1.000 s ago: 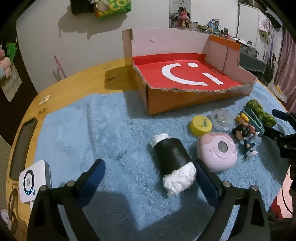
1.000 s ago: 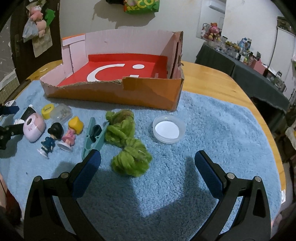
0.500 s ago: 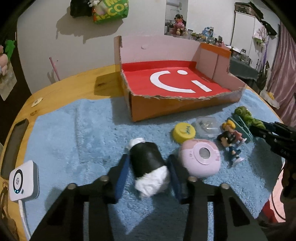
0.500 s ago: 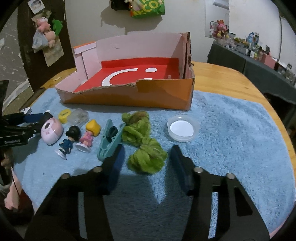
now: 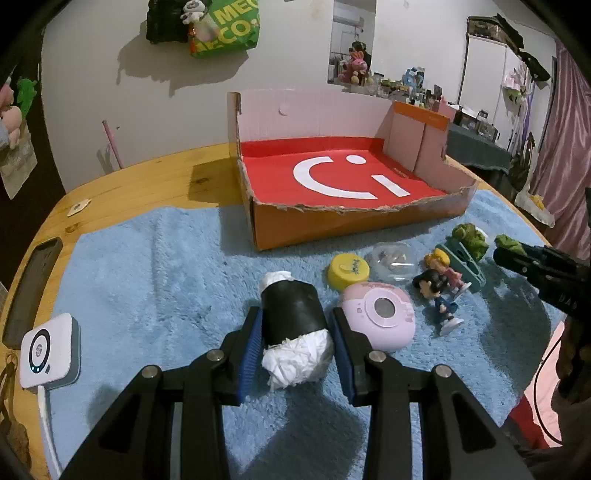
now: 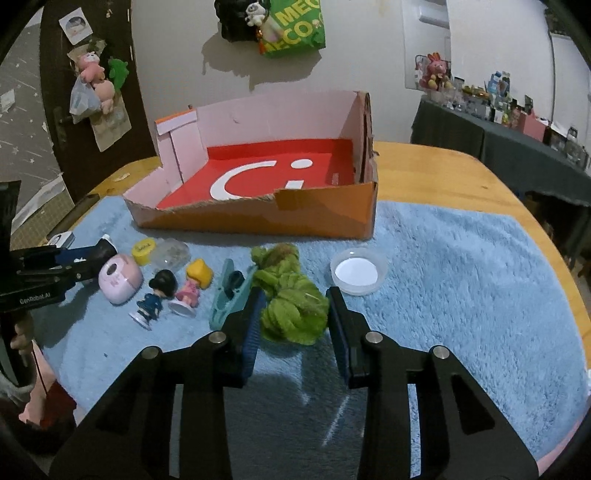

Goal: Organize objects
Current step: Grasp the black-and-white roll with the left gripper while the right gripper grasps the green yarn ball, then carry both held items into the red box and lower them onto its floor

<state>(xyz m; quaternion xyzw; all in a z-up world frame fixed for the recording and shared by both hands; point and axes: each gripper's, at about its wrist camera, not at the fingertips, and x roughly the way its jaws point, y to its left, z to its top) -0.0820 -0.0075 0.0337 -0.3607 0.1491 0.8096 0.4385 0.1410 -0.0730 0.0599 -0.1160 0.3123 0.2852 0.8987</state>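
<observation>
Covering most of a round wooden table (image 5: pixel 147 188), a fluffy light-blue towel (image 5: pixel 155 266) bears everything, with an open orange cardboard box with a red floor and a white smiley mark (image 5: pixel 343 177) at its far edge. Behind stand a white wall, a dark door hung with soft toys, and a dark-clothed side table crowded with trinkets (image 6: pixel 517 122). A green bag on the wall (image 6: pixel 295 29) reads "MEGO" in part; the left gripper's body, seen from the right wrist, is marked "GenRobot.AI".

The left gripper (image 5: pixel 297 325) is clamped on a black roll with white crumpled paper ends (image 5: pixel 293 325), both blue pads pressed against its sides; the roll lies on the towel in front of the box. Just right of it sit a pink round gadget (image 5: pixel 380 321), a yellow cap (image 5: pixel 349 271), a clear plastic capsule (image 5: pixel 391 256) and two small figurines (image 5: pixel 443 284).

The right gripper (image 6: pixel 295 310) is squeezed around a clump of green yarn (image 6: pixel 291 299), pads touching both flanks. A teal clip (image 6: pixel 229 295) lies just left of the yarn, and a shallow white-bottomed plastic dish (image 6: pixel 358 275) near its right.
</observation>
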